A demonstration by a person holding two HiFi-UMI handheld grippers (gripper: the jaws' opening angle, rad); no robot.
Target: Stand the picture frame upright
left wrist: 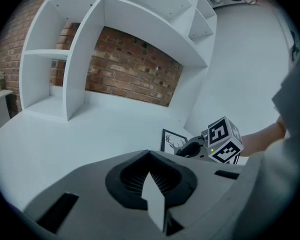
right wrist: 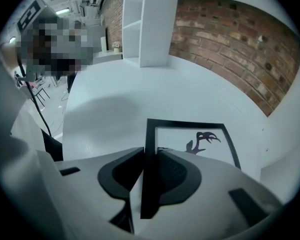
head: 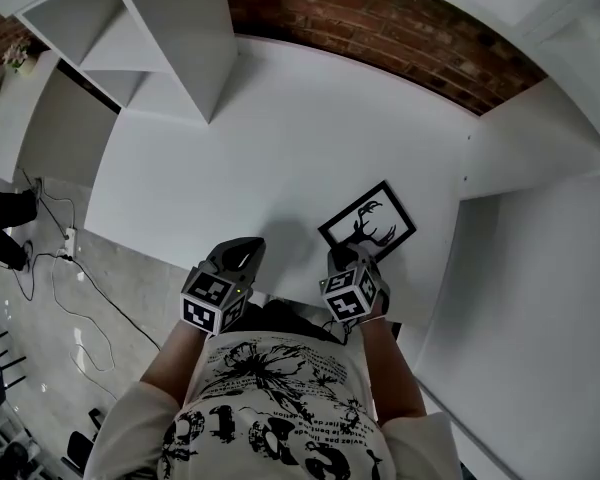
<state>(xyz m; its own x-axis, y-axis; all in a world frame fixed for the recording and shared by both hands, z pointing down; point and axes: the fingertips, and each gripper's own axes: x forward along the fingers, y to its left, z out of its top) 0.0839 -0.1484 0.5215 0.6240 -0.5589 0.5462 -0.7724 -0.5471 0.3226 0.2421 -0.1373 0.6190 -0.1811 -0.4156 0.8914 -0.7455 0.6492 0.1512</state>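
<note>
White tabletop (head: 260, 138) carries the picture frame (head: 368, 226), which lies flat with its deer silhouette face up, at about one o'clock from the right gripper (head: 345, 260). That gripper's jaws are clamped on the frame's near edge, and its black bar fills the gap between the pads. At nine o'clock of it, near the table's front edge, the left gripper (head: 242, 251) has its jaws pressed together on nothing.

Studio: brick wall (head: 380, 18), white shelving (head: 150, 28)
</note>
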